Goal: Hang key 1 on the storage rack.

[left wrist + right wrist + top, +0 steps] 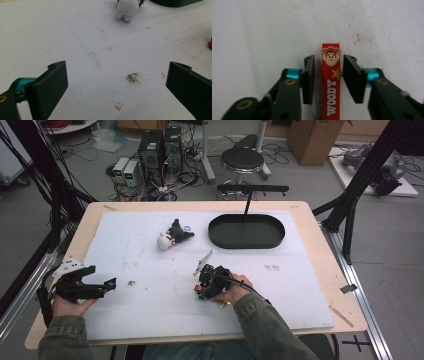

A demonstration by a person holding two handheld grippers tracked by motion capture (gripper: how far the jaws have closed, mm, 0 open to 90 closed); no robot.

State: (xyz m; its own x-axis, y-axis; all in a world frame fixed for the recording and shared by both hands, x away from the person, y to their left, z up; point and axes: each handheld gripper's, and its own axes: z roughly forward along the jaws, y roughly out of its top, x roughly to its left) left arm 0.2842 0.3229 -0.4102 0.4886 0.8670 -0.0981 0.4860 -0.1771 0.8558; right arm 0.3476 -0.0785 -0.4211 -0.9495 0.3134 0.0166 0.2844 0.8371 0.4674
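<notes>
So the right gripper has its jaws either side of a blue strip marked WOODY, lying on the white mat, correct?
Not quite: the strip is red, not blue, as the right gripper view shows. The rest holds: the right gripper has a jaw on each side of it, a small gap showing at each, and it lies on the white mat.

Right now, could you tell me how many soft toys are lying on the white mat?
2: a white plush toy and a dark plush toy touching it at its right, together near the mat's middle, left of the black oval tray. Anything hidden behind them cannot be ruled out.
</notes>
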